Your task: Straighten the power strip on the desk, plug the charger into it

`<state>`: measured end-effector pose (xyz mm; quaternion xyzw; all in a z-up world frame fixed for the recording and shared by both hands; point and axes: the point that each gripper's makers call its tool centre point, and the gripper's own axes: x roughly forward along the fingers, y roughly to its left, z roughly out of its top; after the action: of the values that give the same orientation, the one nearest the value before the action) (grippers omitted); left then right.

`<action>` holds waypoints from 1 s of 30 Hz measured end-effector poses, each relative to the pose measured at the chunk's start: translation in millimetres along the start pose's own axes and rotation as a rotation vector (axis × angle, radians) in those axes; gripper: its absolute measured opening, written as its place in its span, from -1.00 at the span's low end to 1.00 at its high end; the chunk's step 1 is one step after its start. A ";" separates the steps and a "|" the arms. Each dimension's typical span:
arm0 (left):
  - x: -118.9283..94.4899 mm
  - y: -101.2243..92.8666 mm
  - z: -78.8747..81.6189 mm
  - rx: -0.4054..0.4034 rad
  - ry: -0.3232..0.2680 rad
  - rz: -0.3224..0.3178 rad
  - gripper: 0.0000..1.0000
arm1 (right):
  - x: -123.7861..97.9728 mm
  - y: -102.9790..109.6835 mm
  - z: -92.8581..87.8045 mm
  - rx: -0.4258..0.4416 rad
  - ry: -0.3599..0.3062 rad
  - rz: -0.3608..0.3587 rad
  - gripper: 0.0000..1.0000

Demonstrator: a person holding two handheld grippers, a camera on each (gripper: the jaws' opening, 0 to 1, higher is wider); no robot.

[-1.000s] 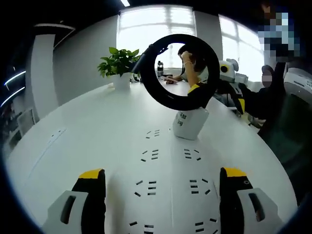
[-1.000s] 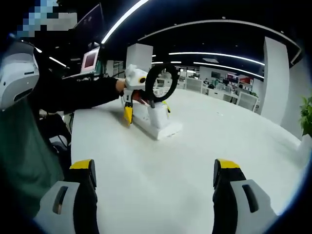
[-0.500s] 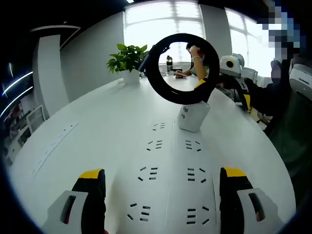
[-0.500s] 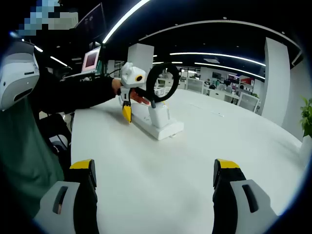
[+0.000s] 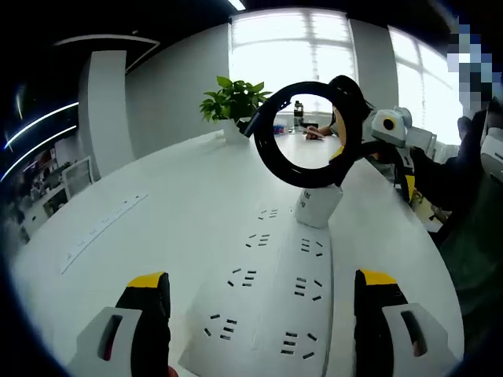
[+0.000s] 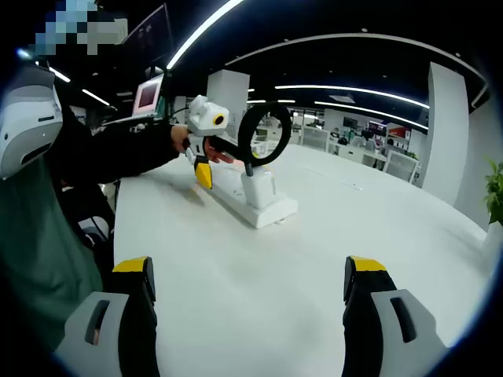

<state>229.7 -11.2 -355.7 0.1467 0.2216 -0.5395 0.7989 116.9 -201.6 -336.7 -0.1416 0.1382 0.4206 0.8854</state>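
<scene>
Your left gripper (image 5: 255,314) hovers with fingers spread over the white power strip (image 5: 275,294) lying on the tabletop (image 5: 141,236), charger (image 5: 318,206) plugged at its far end, your right gripper (image 6: 247,314) empty, fingers apart.

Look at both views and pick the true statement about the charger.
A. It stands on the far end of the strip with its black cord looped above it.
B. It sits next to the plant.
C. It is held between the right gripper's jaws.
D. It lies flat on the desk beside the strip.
A: the charger stands upright on the strip at its far end, and the cord curls in a ring above it.
</scene>
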 end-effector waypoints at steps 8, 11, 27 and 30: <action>-17.1 -6.8 2.9 -0.027 -0.035 0.038 0.99 | 1.2 1.1 2.5 -0.005 -0.006 0.001 0.99; -24.5 -6.2 4.0 -0.028 -0.046 0.073 0.99 | 2.1 1.3 2.4 -0.002 -0.007 0.001 0.99; -49.3 -16.1 -2.2 -0.021 -0.048 0.181 0.99 | 1.7 3.6 5.2 -0.013 -0.013 0.001 0.99; -56.6 -19.7 -5.8 -0.030 -0.055 0.194 0.99 | 0.0 0.9 7.8 -0.019 -0.018 -0.010 0.99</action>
<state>192.2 29.2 -331.6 0.1407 0.1925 -0.4602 0.8552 117.1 -198.2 -329.7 -0.1468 0.1256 0.4187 0.8874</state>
